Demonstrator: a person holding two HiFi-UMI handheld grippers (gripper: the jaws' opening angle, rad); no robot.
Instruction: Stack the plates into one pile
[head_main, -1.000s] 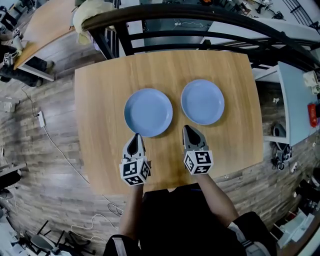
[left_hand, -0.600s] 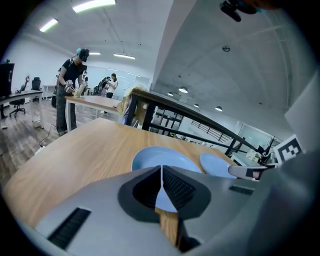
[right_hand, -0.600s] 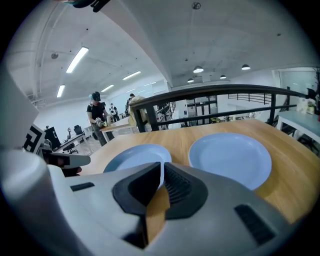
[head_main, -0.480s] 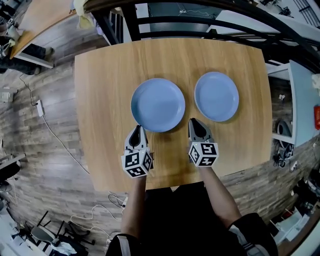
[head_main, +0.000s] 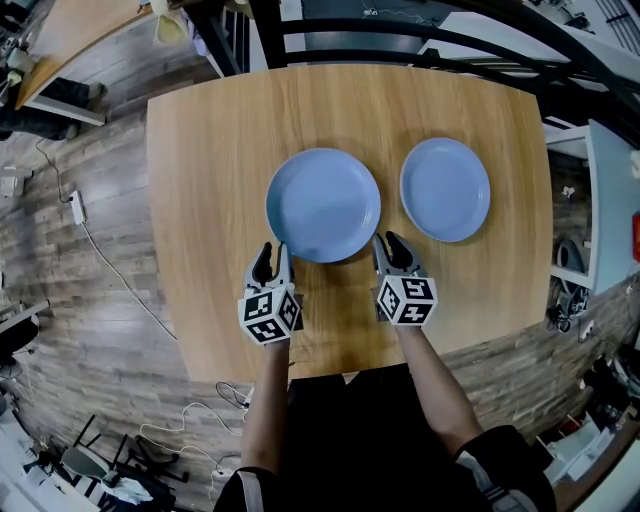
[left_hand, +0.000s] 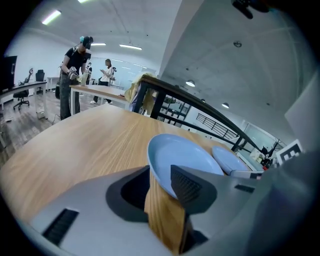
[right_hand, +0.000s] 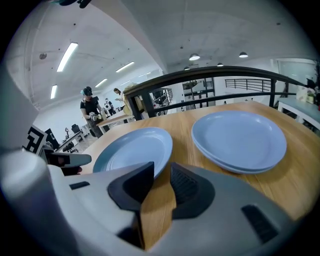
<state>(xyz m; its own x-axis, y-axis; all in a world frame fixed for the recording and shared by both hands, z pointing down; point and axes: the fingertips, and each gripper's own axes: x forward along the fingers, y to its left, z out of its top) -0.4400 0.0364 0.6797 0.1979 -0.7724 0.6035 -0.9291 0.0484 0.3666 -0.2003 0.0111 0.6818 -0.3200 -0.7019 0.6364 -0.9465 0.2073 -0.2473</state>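
Note:
Two light blue plates lie side by side on the wooden table (head_main: 200, 150): the larger-looking left plate (head_main: 323, 205) and the right plate (head_main: 445, 189). My left gripper (head_main: 271, 261) sits at the left plate's near-left rim, my right gripper (head_main: 388, 250) at its near-right rim. Both pairs of jaws have just been opening and stand apart. In the left gripper view the left gripper (left_hand: 160, 186) has the plate (left_hand: 185, 155) rim just past its tips, untouched. In the right gripper view, bare wood shows inside the right gripper (right_hand: 161, 182); the left plate (right_hand: 132, 149) and right plate (right_hand: 240, 136) lie ahead.
A dark metal railing (head_main: 420, 35) runs along the table's far edge. Wood floor with cables (head_main: 110, 280) lies to the left, and a pale counter (head_main: 610, 200) stands to the right. Two people (left_hand: 75, 70) stand at a distant table.
Both grippers have come down and forward to the left plate's near rim. Their jaws, shut before, now stand apart. The plates sit where they were.

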